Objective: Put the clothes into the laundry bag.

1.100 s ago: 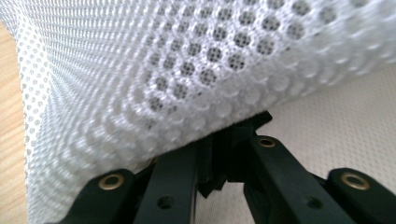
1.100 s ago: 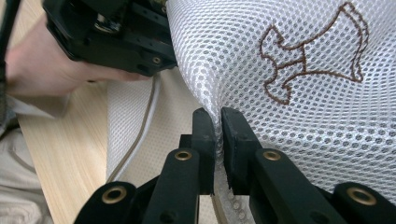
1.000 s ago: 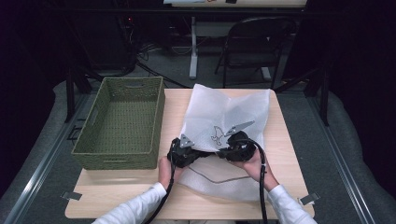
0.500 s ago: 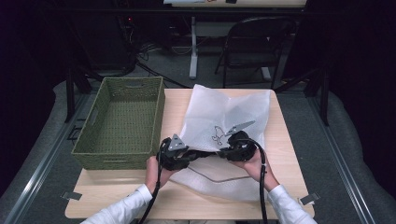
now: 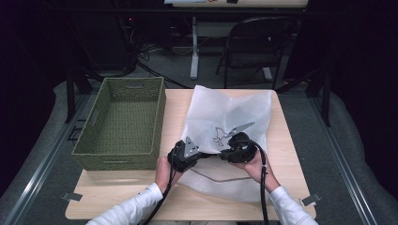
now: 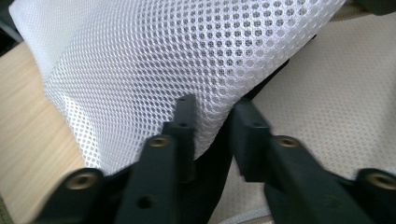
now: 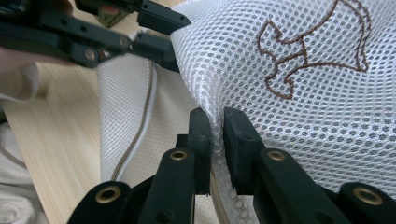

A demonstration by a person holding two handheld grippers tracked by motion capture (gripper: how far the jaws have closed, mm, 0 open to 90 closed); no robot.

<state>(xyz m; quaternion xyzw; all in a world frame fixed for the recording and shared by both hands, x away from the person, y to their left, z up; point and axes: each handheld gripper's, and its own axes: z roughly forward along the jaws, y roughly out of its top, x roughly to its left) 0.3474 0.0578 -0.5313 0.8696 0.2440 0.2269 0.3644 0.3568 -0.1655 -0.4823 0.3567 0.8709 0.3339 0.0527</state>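
The white mesh bag point(image 5: 225, 117) lay on the table point(image 5: 286, 140), near edge lifted. The right tool point(image 7: 215, 122) pinched it firmly; the left tool point(image 6: 212, 119), just closing, held loosely and might slip.

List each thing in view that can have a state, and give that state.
White mesh bag: lies on the table, near edge lifted and folded up.
Left gripper: jaws just closed further, a fold of mesh between them.
Right gripper: shut on the mesh edge.
Green woven basket: upright, empty.
Folding chair: unfolded, unoccupied, beyond the table.
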